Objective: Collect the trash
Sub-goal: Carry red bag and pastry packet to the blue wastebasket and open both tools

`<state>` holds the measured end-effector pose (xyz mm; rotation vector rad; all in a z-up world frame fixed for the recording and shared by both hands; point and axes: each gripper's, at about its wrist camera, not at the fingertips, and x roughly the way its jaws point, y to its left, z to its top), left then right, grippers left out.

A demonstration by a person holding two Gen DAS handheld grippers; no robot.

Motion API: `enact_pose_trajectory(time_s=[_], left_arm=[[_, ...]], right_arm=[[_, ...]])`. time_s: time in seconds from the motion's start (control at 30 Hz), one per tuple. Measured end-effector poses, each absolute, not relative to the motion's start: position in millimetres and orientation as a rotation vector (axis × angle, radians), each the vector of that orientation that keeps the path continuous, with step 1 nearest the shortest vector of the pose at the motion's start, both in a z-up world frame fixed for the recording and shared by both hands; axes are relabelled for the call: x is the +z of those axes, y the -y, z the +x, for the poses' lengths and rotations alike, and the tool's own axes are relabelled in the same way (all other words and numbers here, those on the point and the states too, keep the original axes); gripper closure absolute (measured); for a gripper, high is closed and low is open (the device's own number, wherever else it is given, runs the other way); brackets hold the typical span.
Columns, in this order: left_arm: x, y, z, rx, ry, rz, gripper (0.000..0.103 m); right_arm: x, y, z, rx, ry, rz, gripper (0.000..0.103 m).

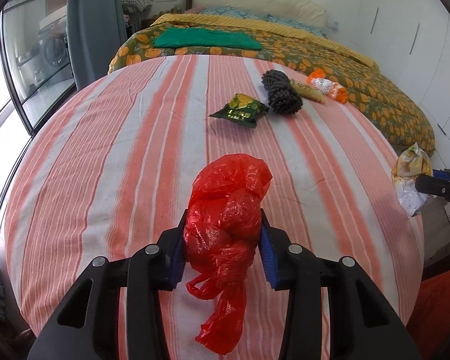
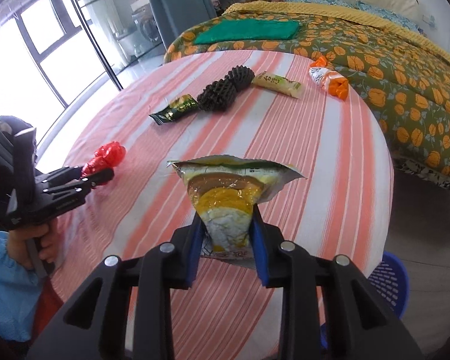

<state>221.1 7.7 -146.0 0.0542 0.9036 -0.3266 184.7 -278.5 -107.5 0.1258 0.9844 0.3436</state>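
Observation:
My left gripper [image 1: 223, 225] is shut on a crumpled red plastic bag [image 1: 228, 210], held above the striped tablecloth [image 1: 105, 156]; it also shows in the right wrist view [image 2: 105, 157]. My right gripper [image 2: 226, 214] is shut on a yellow and white snack wrapper [image 2: 228, 192], also seen at the right edge of the left wrist view [image 1: 411, 180]. On the cloth farther off lie a green snack packet [image 1: 240, 109], a black mesh bundle [image 1: 282, 91], a beige wrapper [image 1: 307, 90] and an orange and white wrapper [image 1: 328, 85].
A blue perforated basket [image 2: 387, 282] stands on the floor to the right of the table. A bed with a flowered cover [image 1: 360, 69] and a green folded cloth [image 1: 207, 38] lies behind. Glass doors [image 1: 36, 60] are at the left.

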Motion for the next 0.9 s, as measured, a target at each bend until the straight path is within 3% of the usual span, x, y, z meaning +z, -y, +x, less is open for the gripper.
enact_pose_trajectory(time_s=[0.47,0.9], left_arm=[[-140,36,191,-0.424,-0.909,-0.065,0.063],[-110,235,139,-0.767,-0.925,0.034,0.063]], right_arm=[[-112,356,149,0.353,-0.951,0.308,0.074],[-143,503,110,-0.010,-0.963,0.290,0.074]])
